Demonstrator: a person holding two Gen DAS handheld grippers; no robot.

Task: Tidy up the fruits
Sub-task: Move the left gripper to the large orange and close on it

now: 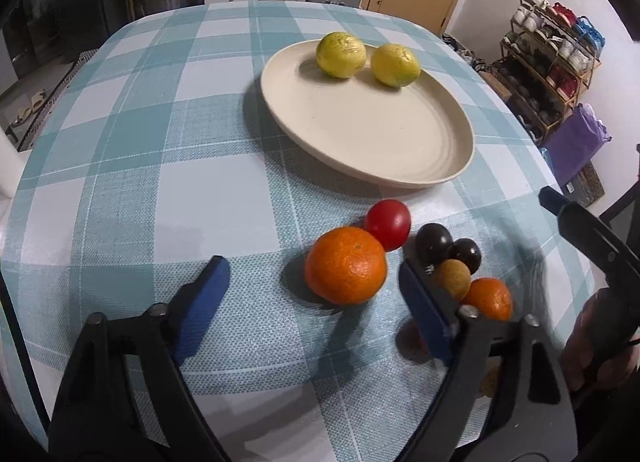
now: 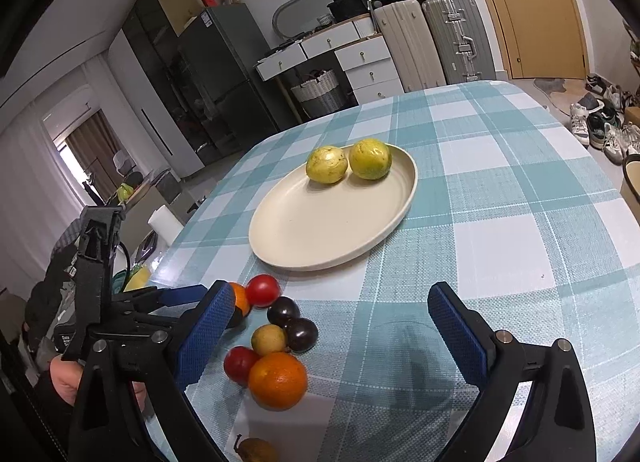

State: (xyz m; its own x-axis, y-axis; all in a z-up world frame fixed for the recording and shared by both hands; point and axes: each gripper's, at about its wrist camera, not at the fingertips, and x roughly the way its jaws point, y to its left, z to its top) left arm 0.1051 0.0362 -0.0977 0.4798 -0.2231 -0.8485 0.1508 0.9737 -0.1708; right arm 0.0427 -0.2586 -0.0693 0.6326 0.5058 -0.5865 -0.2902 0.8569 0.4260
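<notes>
A cream plate [image 1: 360, 133] [image 2: 320, 229] holds two yellow-green fruits [image 1: 341, 55] [image 1: 395, 64] at its far rim. A cluster lies on the checked cloth in front of it: a large orange [image 1: 346, 266], a red tomato [image 1: 387, 223], two dark plums [image 1: 434, 243], a tan fruit [image 1: 453, 278] and a small orange [image 1: 489, 298]. My left gripper [image 1: 312, 290] is open, its fingers either side of the large orange, just short of it. My right gripper [image 2: 332, 326] is open above the cloth, the cluster between its fingers towards the left one [image 2: 208, 326]. A second tomato [image 2: 240, 365] lies beside the near orange [image 2: 278, 380].
A brownish fruit [image 2: 256, 450] lies at the table's near edge. The right gripper's finger [image 1: 556, 199] shows at the right of the left wrist view. Shoe rack [image 1: 548, 61], suitcases [image 2: 456, 37] and drawers [image 2: 360, 57] stand beyond the table.
</notes>
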